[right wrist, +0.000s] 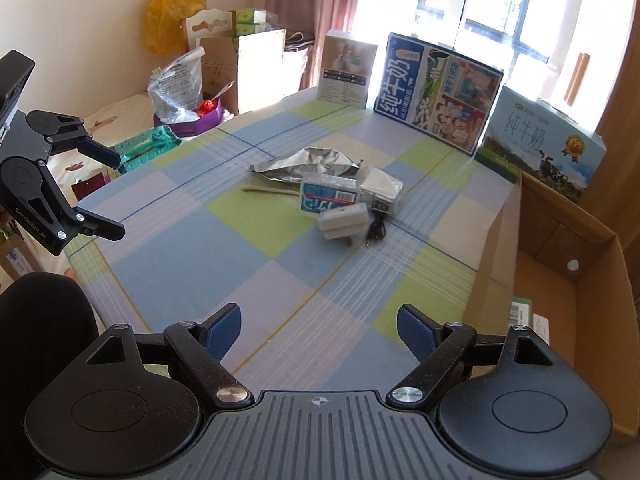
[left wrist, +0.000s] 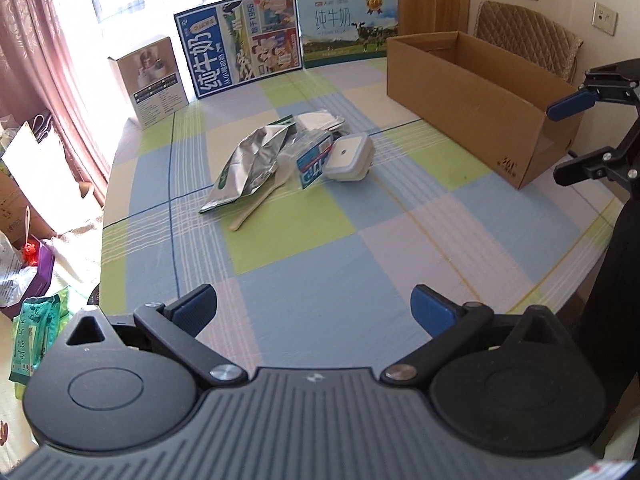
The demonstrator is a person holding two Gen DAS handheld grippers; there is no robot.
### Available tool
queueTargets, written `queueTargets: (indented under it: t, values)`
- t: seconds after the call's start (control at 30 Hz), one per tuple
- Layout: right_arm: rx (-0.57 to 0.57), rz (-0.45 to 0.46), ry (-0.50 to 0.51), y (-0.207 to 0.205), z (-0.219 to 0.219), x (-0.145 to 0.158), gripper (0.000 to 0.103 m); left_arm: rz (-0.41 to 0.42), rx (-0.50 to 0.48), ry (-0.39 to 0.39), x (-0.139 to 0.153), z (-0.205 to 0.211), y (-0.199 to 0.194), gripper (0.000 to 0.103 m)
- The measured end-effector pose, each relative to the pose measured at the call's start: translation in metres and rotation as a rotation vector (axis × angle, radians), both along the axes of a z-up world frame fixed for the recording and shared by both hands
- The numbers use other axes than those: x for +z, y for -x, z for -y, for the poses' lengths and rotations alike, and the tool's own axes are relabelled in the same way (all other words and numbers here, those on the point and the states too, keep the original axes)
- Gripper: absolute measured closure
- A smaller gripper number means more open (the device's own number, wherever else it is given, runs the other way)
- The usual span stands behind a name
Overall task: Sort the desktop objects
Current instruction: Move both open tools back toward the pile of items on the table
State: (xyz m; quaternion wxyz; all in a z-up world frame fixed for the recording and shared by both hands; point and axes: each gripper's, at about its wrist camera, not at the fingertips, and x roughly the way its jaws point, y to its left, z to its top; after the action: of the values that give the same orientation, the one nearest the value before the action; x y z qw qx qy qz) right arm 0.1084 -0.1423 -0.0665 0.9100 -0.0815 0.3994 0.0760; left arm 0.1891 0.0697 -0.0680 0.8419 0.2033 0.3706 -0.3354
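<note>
Currently your left gripper hangs over the checked tablecloth with its fingers spread wide and nothing between them, and your right gripper is likewise parted and empty, near the open cardboard box. Mid-table lies the pile to sort: a crumpled silver foil pouch, a pale wooden spoon partly under it, a blue-and-white packet, a white square adapter touching that packet, and a clear bag with a black cable just beside it. Three printed cartons stand along the far edge, the middle being a blue milk carton.
</note>
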Motion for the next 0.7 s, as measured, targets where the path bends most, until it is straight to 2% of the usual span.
queueTargets:
  t: [0.17, 0.37, 0.7]
  values:
    - [0.018, -0.030, 0.004, -0.023, -0.002, -0.010, 0.020, 0.001, -0.019, -0.031, -0.005, -0.003, -0.012, 0.002]
    - [0.040, -0.066, 0.024, -0.054, 0.000, -0.023, 0.020, 0.033, -0.085, -0.098, -0.011, 0.003, -0.032, 0.002]
    - [0.096, -0.114, 0.058, -0.116, 0.003, -0.043, 0.020, 0.042, -0.173, -0.145, -0.028, 0.016, -0.088, 0.002]
